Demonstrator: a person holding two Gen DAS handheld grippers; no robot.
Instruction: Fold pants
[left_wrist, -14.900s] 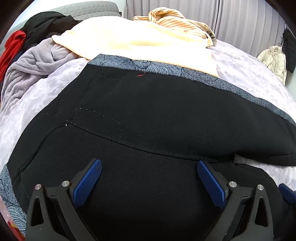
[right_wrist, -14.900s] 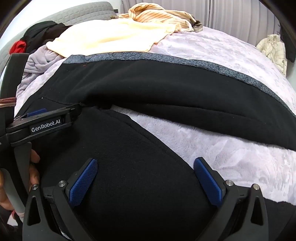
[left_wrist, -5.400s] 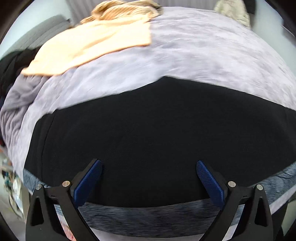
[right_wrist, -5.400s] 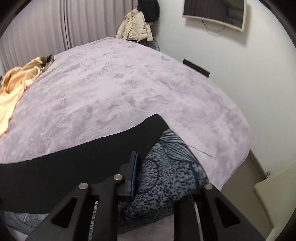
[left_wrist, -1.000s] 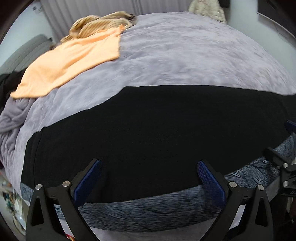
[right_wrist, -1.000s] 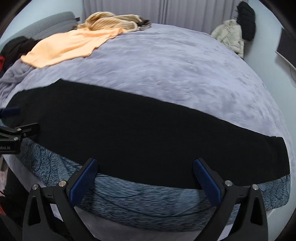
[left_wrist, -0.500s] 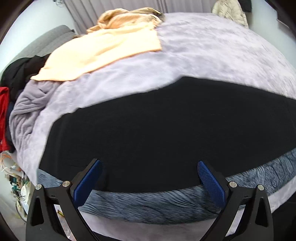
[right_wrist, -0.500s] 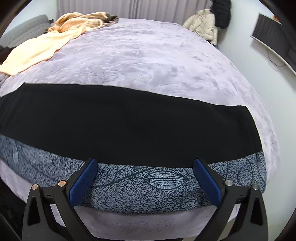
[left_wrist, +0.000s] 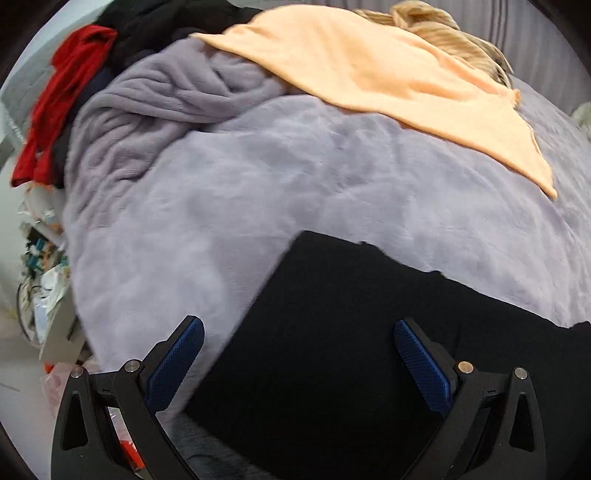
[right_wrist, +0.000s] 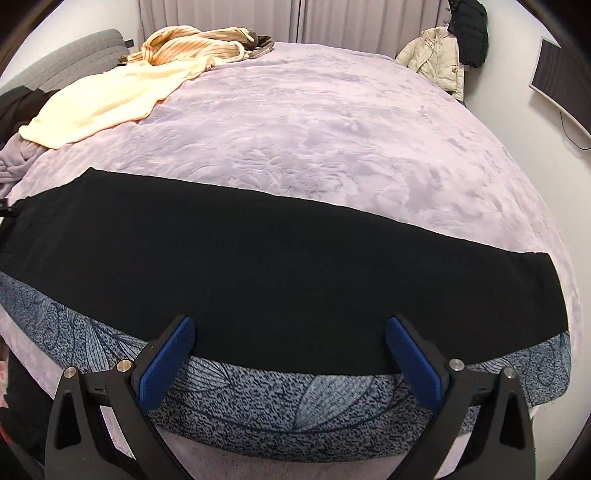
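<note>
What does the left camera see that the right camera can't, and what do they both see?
Only the left wrist view shows the red garment at the bed's edge and the clutter beside the bed.

Only the right wrist view shows the cream puffy jacket hanging by the wall, the black jacket above it, and the pants' grey leaf-patterned side stripe running full length.

Both show the black pants lying flat on the lilac plush blanket, the peach cloth, and an open gripper: left gripper, right gripper.

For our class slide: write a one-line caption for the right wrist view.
Open right gripper above black pants laid lengthwise on a lilac bedspread.
</note>
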